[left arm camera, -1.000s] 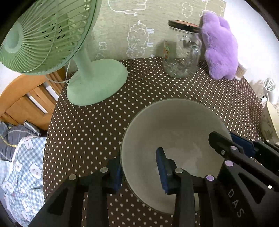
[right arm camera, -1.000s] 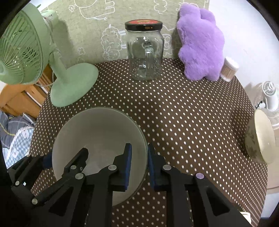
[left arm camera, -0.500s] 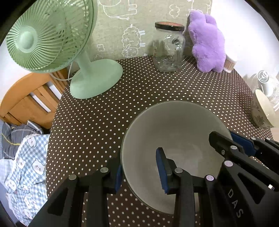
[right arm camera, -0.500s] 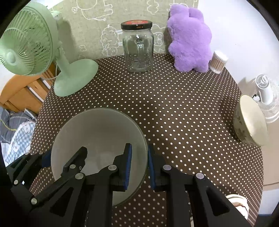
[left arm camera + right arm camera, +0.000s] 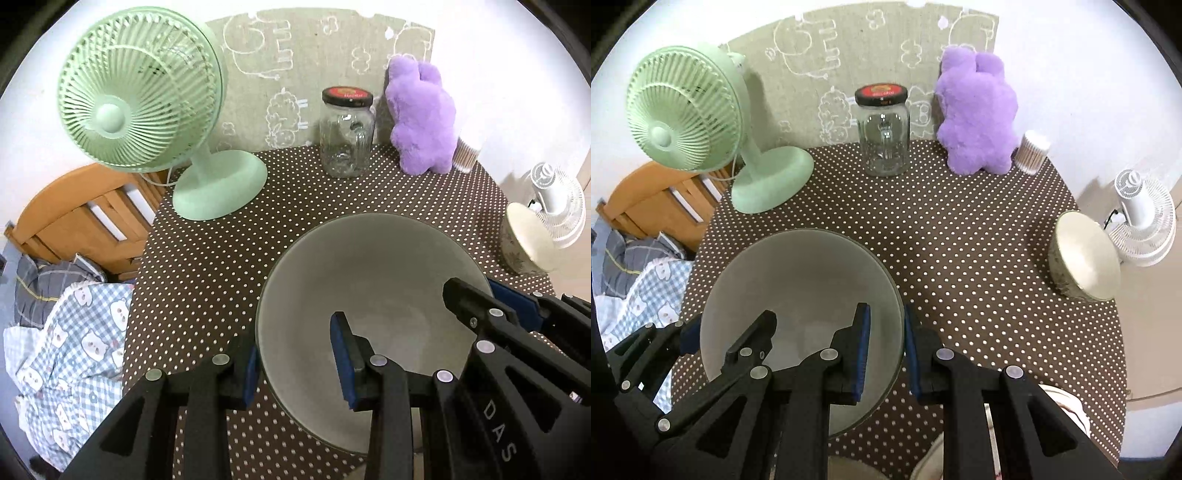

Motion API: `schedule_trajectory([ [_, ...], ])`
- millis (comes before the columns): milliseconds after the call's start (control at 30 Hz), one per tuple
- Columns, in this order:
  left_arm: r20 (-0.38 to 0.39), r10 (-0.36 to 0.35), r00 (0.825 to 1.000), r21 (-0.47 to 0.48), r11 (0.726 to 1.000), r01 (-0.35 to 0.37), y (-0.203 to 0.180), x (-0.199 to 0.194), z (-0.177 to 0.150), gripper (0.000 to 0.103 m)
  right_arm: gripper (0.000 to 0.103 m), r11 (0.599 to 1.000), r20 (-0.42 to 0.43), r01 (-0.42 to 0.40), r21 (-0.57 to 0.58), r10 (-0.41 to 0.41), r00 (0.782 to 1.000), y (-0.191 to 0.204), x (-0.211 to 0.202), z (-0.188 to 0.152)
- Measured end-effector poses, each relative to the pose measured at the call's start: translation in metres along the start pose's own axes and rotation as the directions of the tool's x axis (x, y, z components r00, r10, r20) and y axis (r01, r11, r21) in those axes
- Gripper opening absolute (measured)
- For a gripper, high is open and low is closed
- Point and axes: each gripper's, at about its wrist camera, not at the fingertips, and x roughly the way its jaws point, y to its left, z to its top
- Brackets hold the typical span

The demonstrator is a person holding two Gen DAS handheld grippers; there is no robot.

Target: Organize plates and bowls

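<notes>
Brown polka-dot cloth covers the round table (image 5: 960, 229), backed by a wall hanging with animal outlines. At the upper left of both views stands the green fan (image 5: 140, 92); at upper centre the glass jar (image 5: 882, 129), then the purple plush toy (image 5: 977, 114) to its right.

Low in the frame, the grey bowl (image 5: 369, 295) is carried by both grippers at once. The left gripper (image 5: 295, 358) is clamped over its left rim, one pad outside and one inside; the right gripper (image 5: 884, 350) pinches the opposite rim the same way, its jaws narrower.

At the right edge lies the cream bowl (image 5: 1082, 258), well apart from the grey bowl and nearer the right gripper. That rightward offset is likely what the coming move turns on, if the bowls are to be nested.

Compared with a second ago, the fan and jar sit higher and smaller in both views, and more tabletop shows: the bowl has been lifted and drawn back, with both grips unchanged.
</notes>
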Motion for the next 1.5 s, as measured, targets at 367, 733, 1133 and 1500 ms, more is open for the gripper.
schedule_trajectory([
  [367,0.031,0.021,0.999,-0.025,0.999,-0.02,-0.008,-0.043,-0.016,0.034,0.021,1.0,0.032,-0.021,-0.014,0.022,0.999,-0.007,-0.049,-0.016],
  [733,0.033,0.014,0.999,-0.038,0.999,-0.012,-0.016,-0.069,-0.041,0.034,0.021,1.0,0.04,-0.023,-0.009,0.024,0.999,-0.014,-0.079,-0.041],
  [1133,-0.005,-0.006,1.0,-0.035,0.999,0.006,-0.02,-0.071,-0.074,0.034,0.021,1.0,0.007,-0.013,0.009,0.013,1.0,-0.017,-0.085,-0.077],
  [1500,-0.066,-0.032,0.997,-0.049,0.998,0.029,-0.019,-0.057,-0.1,0.034,0.021,1.0,-0.051,0.002,0.014,-0.002,0.999,-0.014,-0.071,-0.104],
])
